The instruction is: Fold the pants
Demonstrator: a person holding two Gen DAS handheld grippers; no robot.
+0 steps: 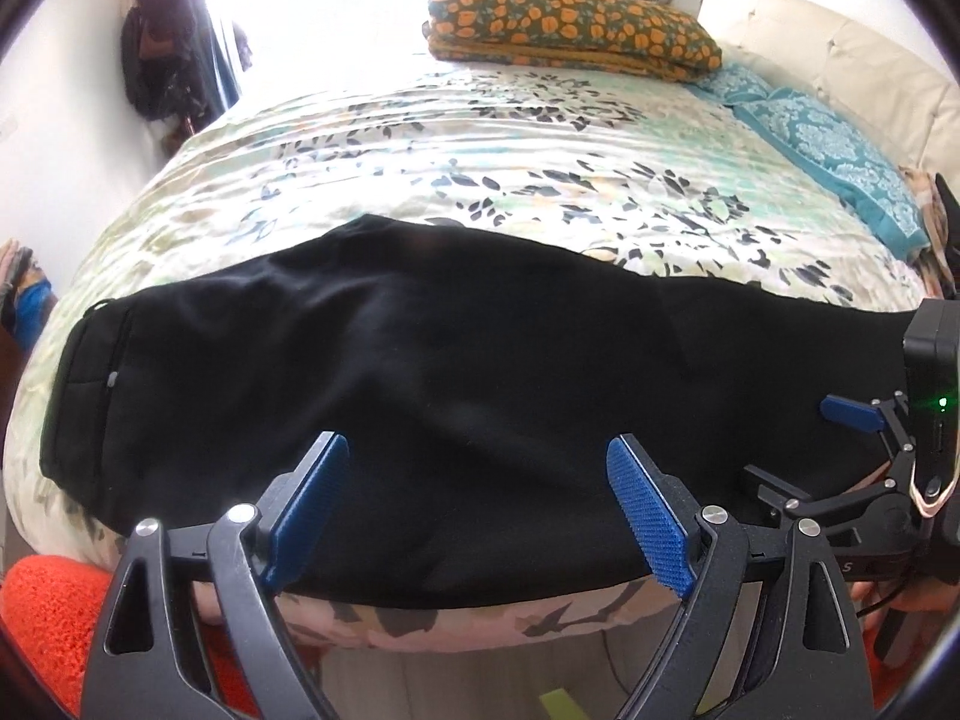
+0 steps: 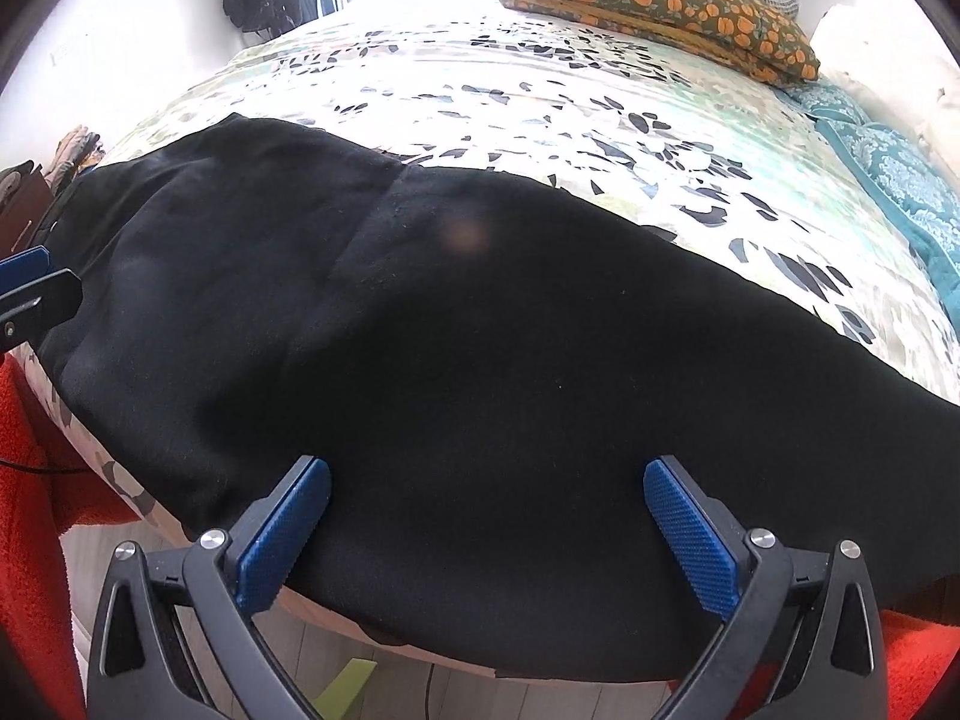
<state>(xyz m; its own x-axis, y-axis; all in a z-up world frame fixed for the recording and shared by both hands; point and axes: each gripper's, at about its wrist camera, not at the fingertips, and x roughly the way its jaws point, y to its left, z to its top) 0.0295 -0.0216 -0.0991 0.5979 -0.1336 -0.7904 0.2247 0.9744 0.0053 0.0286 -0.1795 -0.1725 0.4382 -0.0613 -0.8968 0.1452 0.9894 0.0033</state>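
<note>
Blue ribbed pads on my left gripper (image 1: 477, 510) and my right gripper (image 2: 486, 531) stand spread wide, pinching nothing, above the near edge of the black fabric pants (image 1: 390, 354), which lie flat lengthwise across the leaf-patterned quilted bedspread (image 1: 420, 138).

Pants (image 1: 420, 330): you have them lying lengthwise along the near edge of the bed (image 1: 420, 138), waistband end to your left.
Left gripper (image 1: 477, 516): over the pants' near edge, jaws apart.
Right gripper (image 2: 486, 534): to its right, over the same edge, jaws wide.
Folded blanket (image 1: 570, 24): far side of the bed.
Pillow (image 1: 822, 144): far right, against the headboard (image 1: 840, 54).
Rug (image 1: 48, 618): on the floor below you.
</note>
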